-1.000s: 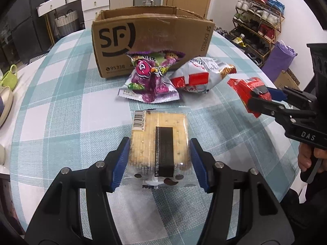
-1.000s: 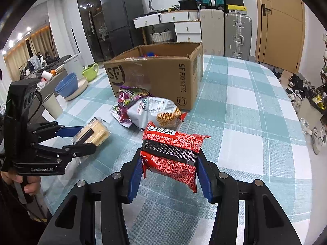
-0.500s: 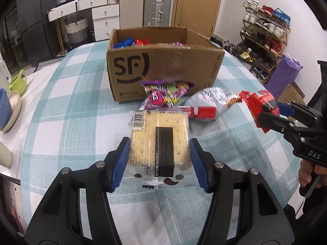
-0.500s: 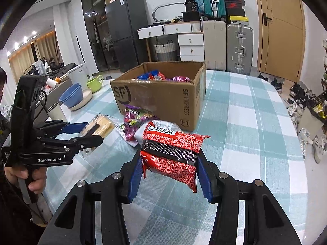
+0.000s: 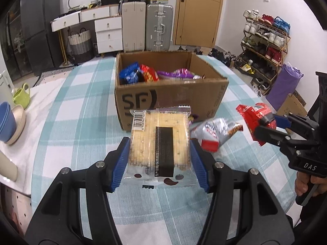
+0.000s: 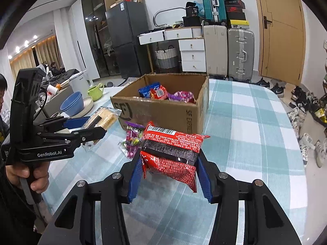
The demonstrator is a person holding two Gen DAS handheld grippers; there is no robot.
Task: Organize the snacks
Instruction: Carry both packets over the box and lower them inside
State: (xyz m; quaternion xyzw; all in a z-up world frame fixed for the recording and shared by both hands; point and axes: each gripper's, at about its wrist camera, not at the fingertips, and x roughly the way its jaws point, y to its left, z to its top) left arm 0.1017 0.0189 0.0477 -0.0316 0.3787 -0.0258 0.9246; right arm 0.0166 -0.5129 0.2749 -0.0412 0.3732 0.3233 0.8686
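My left gripper (image 5: 160, 159) is shut on a clear pack of crackers (image 5: 161, 134) and holds it in the air before the open cardboard box (image 5: 169, 94). The red snack bag (image 6: 171, 151) hangs between the blue pads of my right gripper (image 6: 169, 171), which is shut on it. That bag (image 5: 255, 118) also shows at the right of the left wrist view, and the crackers (image 6: 104, 118) at the left of the right wrist view. Several snack packs (image 6: 163, 94) lie inside the box (image 6: 163, 110). A purple candy bag (image 6: 132, 136) and a silver-red bag (image 5: 216, 130) lie on the table by the box's front.
The table wears a teal checked cloth (image 5: 67, 118). Bowls (image 5: 10, 122) and a green cup (image 5: 21, 96) stand at its left edge. Suitcases (image 6: 229, 51), drawers and a fridge stand beyond the table, a shoe rack (image 5: 265, 47) to the right. A hand (image 6: 26, 175) holds the left gripper.
Both grippers have risen with their packs, and the views have tilted up. The inside of the box now shows. The purple bag is mostly hidden behind the crackers in the left wrist view.
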